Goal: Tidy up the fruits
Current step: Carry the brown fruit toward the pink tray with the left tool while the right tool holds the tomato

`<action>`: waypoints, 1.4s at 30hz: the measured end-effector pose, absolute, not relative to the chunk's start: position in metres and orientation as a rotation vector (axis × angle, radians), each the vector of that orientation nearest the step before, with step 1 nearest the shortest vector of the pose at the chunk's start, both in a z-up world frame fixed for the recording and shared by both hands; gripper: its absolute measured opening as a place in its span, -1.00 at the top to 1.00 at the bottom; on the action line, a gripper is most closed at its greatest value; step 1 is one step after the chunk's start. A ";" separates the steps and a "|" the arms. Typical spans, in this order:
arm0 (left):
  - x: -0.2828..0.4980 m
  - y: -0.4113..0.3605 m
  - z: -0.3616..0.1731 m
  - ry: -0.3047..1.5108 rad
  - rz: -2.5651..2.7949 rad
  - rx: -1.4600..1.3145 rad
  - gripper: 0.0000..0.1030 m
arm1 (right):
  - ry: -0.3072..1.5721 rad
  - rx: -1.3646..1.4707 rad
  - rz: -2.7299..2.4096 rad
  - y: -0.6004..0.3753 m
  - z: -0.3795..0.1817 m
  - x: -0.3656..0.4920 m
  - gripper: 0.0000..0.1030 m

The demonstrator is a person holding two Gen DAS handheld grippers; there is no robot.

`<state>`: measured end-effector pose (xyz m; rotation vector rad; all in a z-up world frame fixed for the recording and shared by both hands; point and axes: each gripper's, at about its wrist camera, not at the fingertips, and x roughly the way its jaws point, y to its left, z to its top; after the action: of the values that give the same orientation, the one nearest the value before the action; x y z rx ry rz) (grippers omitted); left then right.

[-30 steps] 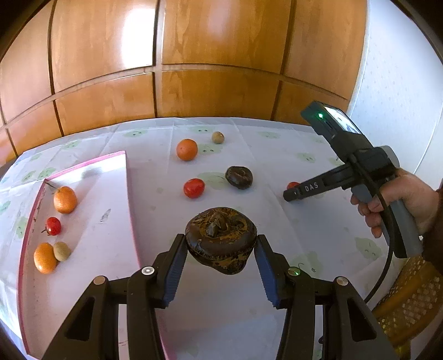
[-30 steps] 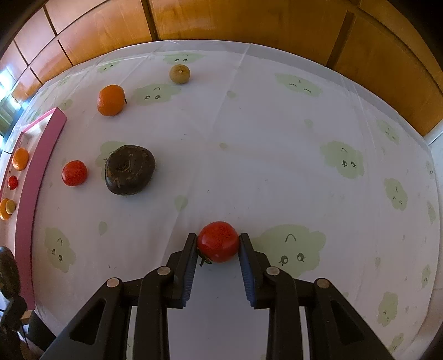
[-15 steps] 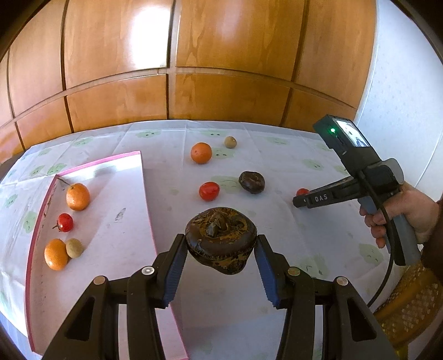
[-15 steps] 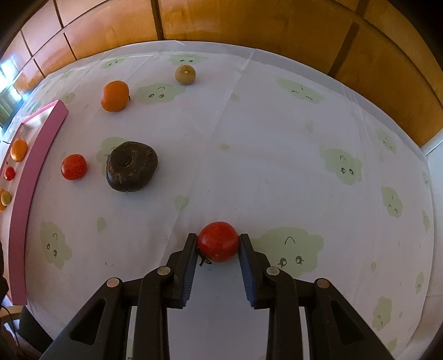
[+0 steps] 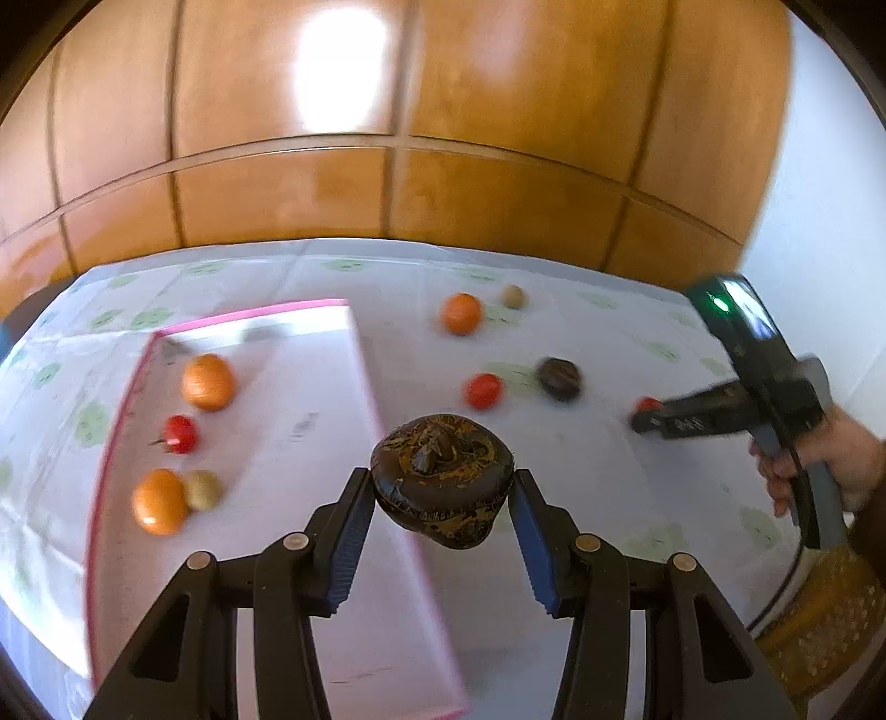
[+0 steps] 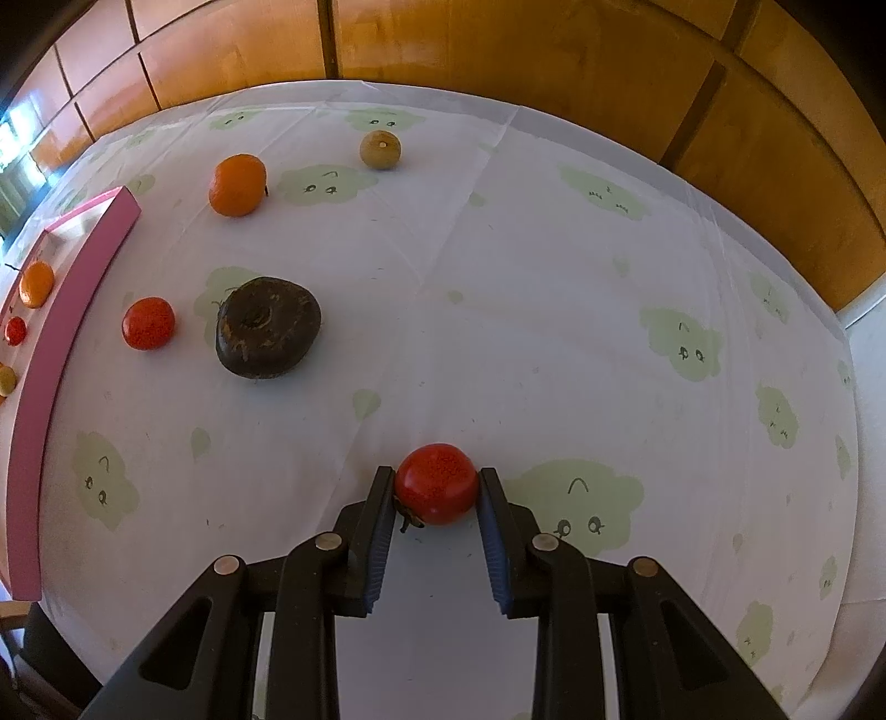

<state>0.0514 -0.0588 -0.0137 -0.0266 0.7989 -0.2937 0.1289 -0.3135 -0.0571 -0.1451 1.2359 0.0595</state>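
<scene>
Between the blue pads of the left gripper [image 5: 440,498] sits a dark brown fruit [image 5: 441,479], wrinkled and streaked with yellowish fibres; the pads clamp it on both sides and it hangs above the near corner of the pink-rimmed tray [image 5: 243,318]. On the tray's white floor lie an orange [image 5: 208,382], a small red fruit with a stem [image 5: 180,434], and a second orange [image 5: 159,501] touching a small tan fruit [image 5: 202,489]. Out on the cloud-printed tablecloth [image 6: 554,310] the right gripper [image 6: 436,487] points steeply down with its pads pressed against a red tomato [image 6: 437,483], which rests on the cloth. Well apart from it, towards the tray, lie a second dark brown fruit [image 6: 267,327] and a loose red tomato [image 6: 148,323] side by side, with a loose orange [image 6: 237,185] and a tan round fruit [image 6: 380,149] farther back near the wooden wall panels [image 6: 498,44]. A hand [image 5: 825,459] grips the right gripper's handle at the edge of the left wrist view.
</scene>
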 end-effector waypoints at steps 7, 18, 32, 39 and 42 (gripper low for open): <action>0.070 0.016 -0.010 0.805 -0.136 -0.110 0.02 | 1.231 -0.165 0.058 -0.308 -0.057 0.126 0.44; 0.123 0.067 -0.017 0.826 -0.022 -0.091 0.02 | 1.230 -0.174 0.057 -0.305 -0.057 0.126 0.44; 0.141 0.078 -0.023 0.812 0.086 -0.082 -0.05 | 1.234 -0.172 0.056 -0.307 -0.057 0.128 0.44; 0.097 0.061 -0.016 0.787 0.102 -0.073 -0.07 | 1.232 -0.176 0.055 -0.306 -0.057 0.127 0.44; 0.084 0.053 -0.016 0.790 0.089 -0.077 -0.12 | 1.231 -0.178 0.053 -0.305 -0.057 0.127 0.44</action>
<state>0.0841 0.0526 -0.0156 -0.0770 0.7900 0.0890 0.1265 -0.3053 -0.0571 -0.1781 1.2306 0.0528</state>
